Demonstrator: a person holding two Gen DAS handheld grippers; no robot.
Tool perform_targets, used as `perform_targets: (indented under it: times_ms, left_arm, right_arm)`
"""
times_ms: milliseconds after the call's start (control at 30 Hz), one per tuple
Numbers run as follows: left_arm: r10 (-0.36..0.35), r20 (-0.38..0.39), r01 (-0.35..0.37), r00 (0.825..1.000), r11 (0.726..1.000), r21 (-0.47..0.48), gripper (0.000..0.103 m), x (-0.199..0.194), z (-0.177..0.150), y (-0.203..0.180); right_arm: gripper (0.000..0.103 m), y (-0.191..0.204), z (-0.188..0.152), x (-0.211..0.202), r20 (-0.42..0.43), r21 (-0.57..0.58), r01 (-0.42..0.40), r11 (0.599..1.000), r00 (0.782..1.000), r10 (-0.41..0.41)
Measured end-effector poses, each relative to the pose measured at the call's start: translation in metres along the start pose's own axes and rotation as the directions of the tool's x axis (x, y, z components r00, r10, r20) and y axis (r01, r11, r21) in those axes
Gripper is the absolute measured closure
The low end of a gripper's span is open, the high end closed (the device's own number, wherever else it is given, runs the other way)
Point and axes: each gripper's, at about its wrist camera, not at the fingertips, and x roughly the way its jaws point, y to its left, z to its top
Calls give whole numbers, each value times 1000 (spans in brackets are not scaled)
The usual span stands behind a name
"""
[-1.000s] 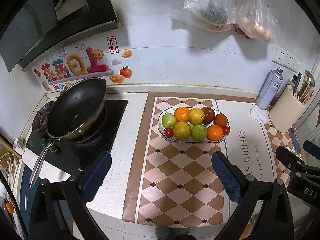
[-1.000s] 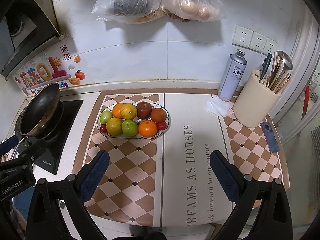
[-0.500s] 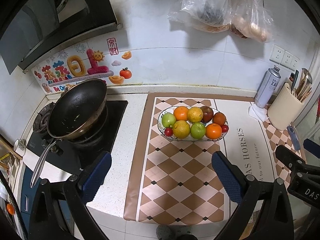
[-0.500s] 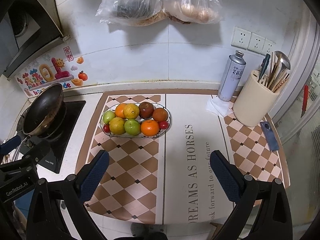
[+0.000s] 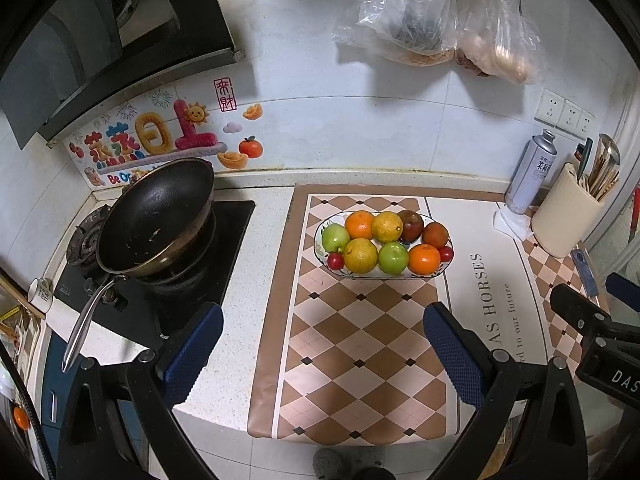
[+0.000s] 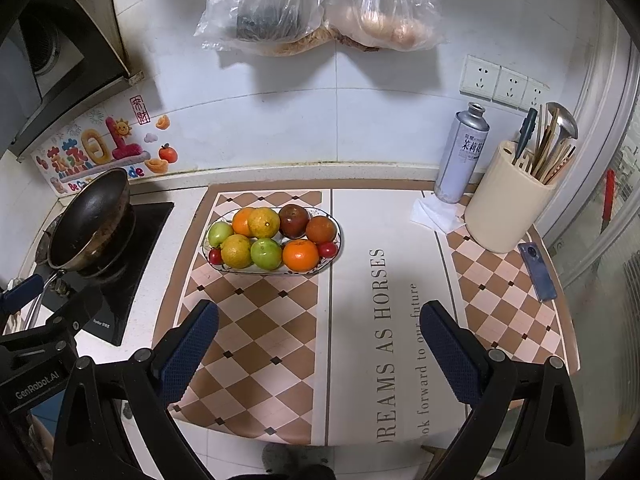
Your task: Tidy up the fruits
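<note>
Left gripper (image 5: 320, 344) and right gripper (image 6: 318, 344) jaws wide, empty; oval patterned fruit plate (image 6: 335, 249) near mat's back edge.

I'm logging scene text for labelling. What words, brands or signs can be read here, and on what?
"REAMS AS HORSES" and "ok forward to our future", cut off at the edge: on the mat.
"GenRobot.AI": on the left gripper's body.
"DAS": on the right gripper's body.
"Be O", partly hidden: on the wall sticker.
Chinese characters: on the sticker and the spray can.
Stove brand: too small to read.
</note>
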Motion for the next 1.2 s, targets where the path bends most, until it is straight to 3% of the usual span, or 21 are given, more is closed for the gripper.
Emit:
perform_targets:
  times_ms: [1200]
  left_arm:
    - [-1,6,1,1000,1000,-5,0,-7,-6,-2]
  right_arm:
    - [1,-5,-3,-7,2,0,-15,1000,1000,15]
